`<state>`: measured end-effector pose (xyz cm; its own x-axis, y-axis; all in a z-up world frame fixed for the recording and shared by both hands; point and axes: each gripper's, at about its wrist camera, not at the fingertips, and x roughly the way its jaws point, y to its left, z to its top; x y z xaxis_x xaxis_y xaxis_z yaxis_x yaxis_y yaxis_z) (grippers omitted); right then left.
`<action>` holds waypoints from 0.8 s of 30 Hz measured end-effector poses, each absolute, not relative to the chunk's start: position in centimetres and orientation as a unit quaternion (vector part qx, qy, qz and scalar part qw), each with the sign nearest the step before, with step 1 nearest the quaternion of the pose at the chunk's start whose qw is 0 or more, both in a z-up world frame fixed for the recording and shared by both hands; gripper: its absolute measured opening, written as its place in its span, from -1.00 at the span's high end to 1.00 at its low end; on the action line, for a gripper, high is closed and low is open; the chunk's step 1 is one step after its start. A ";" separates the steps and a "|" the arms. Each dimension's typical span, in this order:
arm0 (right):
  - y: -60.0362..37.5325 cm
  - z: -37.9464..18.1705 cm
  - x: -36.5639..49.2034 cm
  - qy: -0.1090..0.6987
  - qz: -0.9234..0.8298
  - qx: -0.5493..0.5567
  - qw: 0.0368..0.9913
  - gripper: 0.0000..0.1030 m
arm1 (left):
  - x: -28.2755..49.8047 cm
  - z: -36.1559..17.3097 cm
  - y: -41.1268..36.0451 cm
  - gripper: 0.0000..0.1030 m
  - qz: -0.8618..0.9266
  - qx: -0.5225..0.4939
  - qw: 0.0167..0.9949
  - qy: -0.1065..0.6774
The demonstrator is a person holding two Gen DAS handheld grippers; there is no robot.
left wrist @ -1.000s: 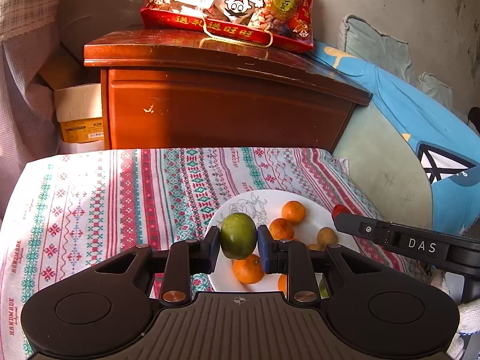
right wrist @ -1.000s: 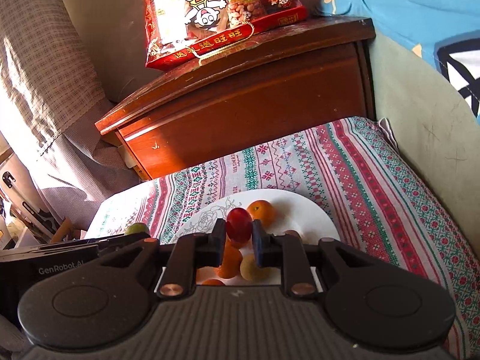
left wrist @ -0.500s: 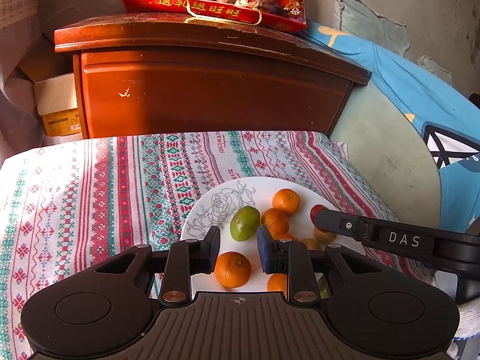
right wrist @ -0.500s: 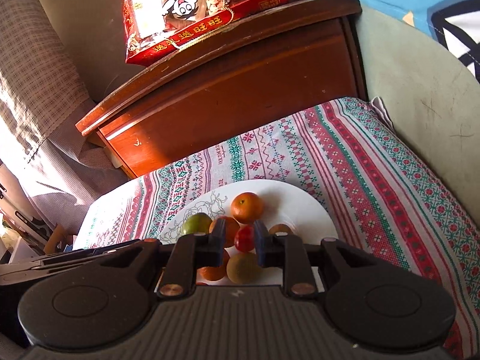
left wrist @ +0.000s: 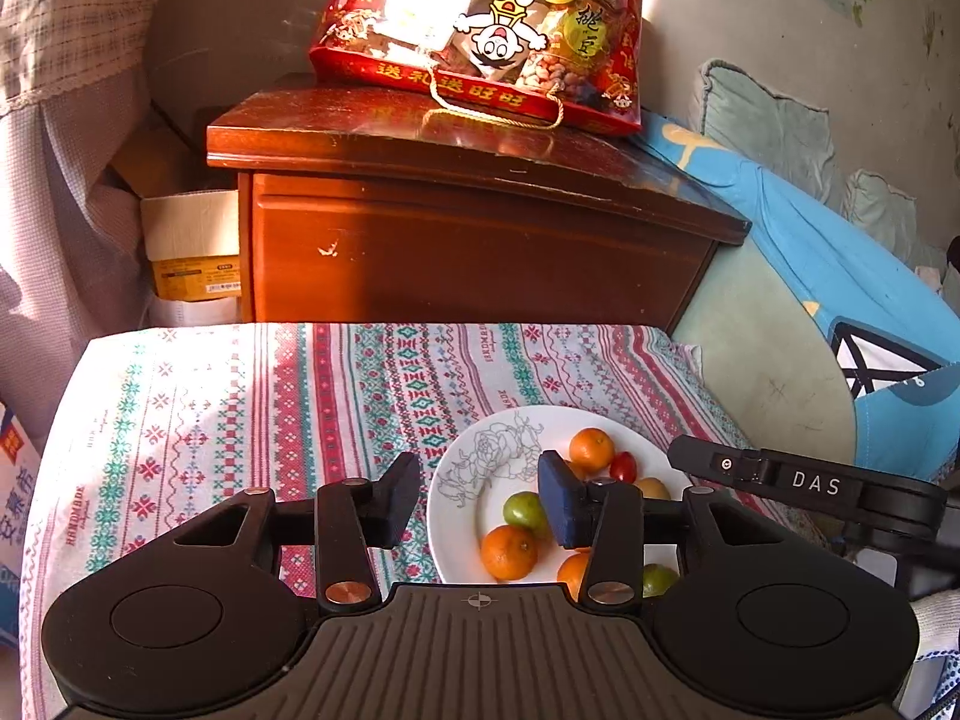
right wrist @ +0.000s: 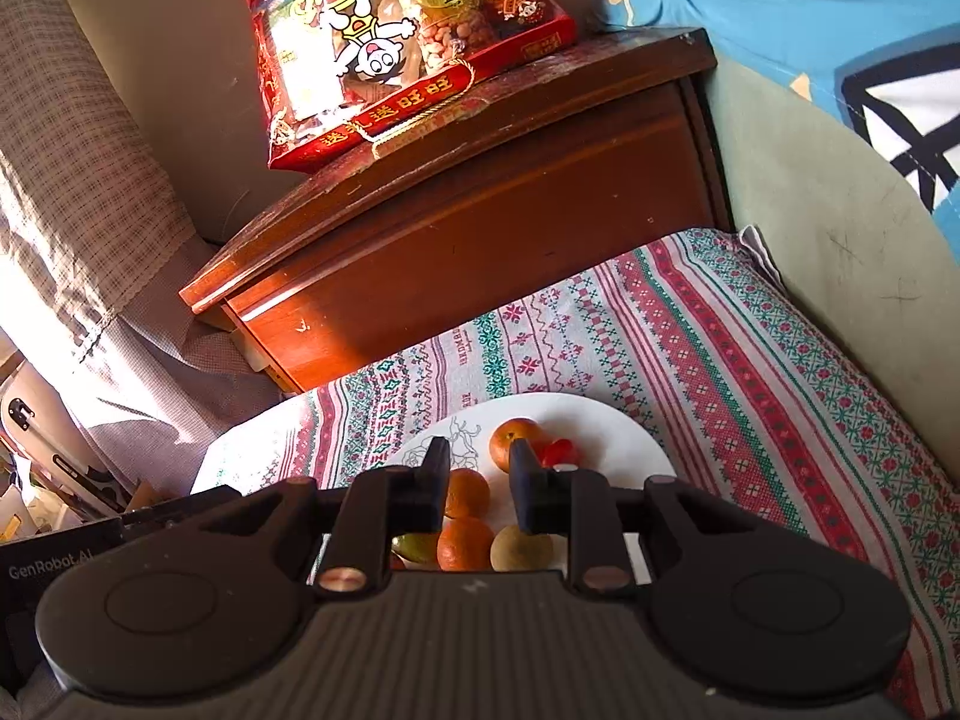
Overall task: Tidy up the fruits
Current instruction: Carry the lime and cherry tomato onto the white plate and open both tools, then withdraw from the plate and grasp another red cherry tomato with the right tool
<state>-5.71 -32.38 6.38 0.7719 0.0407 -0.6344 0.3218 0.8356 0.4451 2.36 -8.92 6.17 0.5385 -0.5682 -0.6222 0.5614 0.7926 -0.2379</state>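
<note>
A white plate (left wrist: 459, 516) with a rose drawing lies on the patterned cloth and holds several fruits. A green fruit (left wrist: 521, 509), an orange mandarin (left wrist: 509, 552), another mandarin (left wrist: 591, 449) and a red tomato (left wrist: 623, 467) lie on it. My left gripper (left wrist: 477, 499) is open and empty above the plate's left part. In the right wrist view the plate (right wrist: 618, 420) holds mandarins (right wrist: 465, 543), the red tomato (right wrist: 558, 452) and a yellowish fruit (right wrist: 521, 549). My right gripper (right wrist: 479, 483) is open and empty above them.
A wooden cabinet (left wrist: 468, 240) with a red snack bag (left wrist: 480, 30) stands behind the cloth-covered table (left wrist: 240, 396). A blue cushion (left wrist: 840, 276) and green seat lie at the right. A cardboard box (left wrist: 192, 252) and curtain are at the left. The other gripper's body (left wrist: 810, 486) reaches in from the right.
The left gripper let go of the green fruit onto the plate and opened wide. The right gripper released the red tomato onto the plate and opened. Both pulled back and up.
</note>
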 end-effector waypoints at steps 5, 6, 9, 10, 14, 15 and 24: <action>-30.6 6.9 -6.4 0.327 -0.059 0.269 0.904 0.47 | 1.8 6.3 -6.5 0.13 -0.302 -0.022 0.879 0.368; -30.3 6.9 -6.5 0.328 -0.056 0.267 0.904 0.47 | 1.5 6.2 -6.0 0.12 -0.294 -0.021 0.882 0.368; -29.2 6.8 -6.9 0.334 -0.047 0.260 0.905 0.47 | 1.1 6.2 -4.6 0.12 -0.283 -0.027 0.884 0.371; -28.9 6.8 -7.2 0.335 -0.045 0.262 0.904 0.47 | 0.9 6.1 -4.1 0.12 -0.279 -0.030 0.884 0.374; -27.6 6.6 -8.0 0.340 -0.037 0.261 0.903 0.47 | 0.2 5.8 -2.9 0.12 -0.269 -0.026 0.887 0.375; -27.4 6.5 -8.1 0.342 -0.035 0.259 0.903 0.47 | 0.0 5.7 -2.7 0.12 -0.269 -0.027 0.886 0.377; -24.3 5.4 -9.1 0.360 -0.006 0.254 0.898 0.47 | -1.7 3.8 -1.3 0.12 -0.254 0.007 0.883 0.394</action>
